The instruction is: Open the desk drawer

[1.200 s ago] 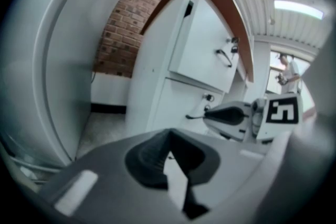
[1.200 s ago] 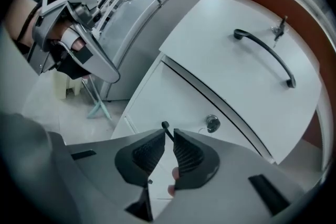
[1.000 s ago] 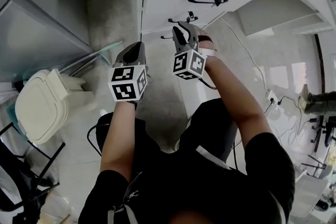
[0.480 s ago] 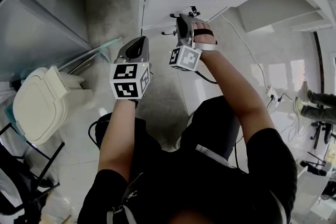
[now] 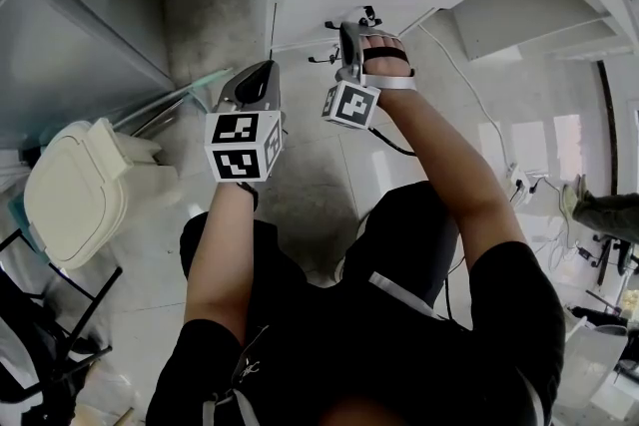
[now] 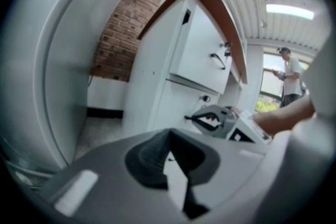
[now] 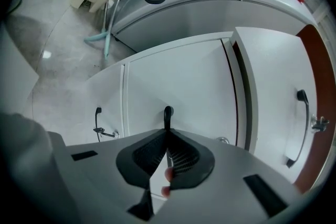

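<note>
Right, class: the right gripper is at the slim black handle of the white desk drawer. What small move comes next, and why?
Probably a short, straight pull back toward the person. The right gripper appears shut on the slim black handle, and the white drawer front looks flush with the panel beside it, so it seems unopened. The left gripper is shut and empty.

right gripper view: drawer handle (image 7: 167, 114) shows only its top end, rest hidden behind right gripper (image 7: 167, 136) jaws | head view: same handle mostly covered by gripper and hand (image 5: 384, 53) | left gripper view: distant person (image 6: 289, 68) too small to detail
</note>
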The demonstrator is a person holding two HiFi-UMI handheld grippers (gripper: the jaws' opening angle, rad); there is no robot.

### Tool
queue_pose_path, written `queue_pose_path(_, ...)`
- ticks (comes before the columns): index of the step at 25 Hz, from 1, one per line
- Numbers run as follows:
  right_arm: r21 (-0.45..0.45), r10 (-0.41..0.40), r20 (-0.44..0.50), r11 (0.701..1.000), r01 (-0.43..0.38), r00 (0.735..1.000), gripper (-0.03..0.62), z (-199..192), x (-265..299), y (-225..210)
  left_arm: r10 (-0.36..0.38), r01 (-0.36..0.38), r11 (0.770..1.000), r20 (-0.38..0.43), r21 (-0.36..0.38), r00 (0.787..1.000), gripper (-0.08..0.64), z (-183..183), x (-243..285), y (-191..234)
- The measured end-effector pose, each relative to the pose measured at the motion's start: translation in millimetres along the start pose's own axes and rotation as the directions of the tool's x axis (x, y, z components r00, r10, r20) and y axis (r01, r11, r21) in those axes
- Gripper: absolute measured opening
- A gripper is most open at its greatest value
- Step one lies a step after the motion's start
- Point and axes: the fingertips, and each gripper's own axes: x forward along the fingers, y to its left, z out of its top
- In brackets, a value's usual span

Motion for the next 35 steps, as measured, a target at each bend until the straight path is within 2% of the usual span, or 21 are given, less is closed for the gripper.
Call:
queue_pose_path(11,0.046,0.006,0.026,0.999,-0.007,1.000,0.012,-5,-26,6,0.008,-0.010,0.999,0.042,0.031,0.999,-0.002,10,-5,-4)
queue_pose_path(26,0.054,0.065,0.071,0.996,-0.069,0.995,0.012,-11,-73,19,0.034,-0.035,0.999,0.029,0.032,0.999,-0.002,5,-2,-1)
queue_pose_path(35,0.050,0.064,0.084,0.996,-0.069,0.994,0.012,-14,-90,24,0.053,-0.054,0.998,0.028,0.028,0.998,-0.002,5,-4,3)
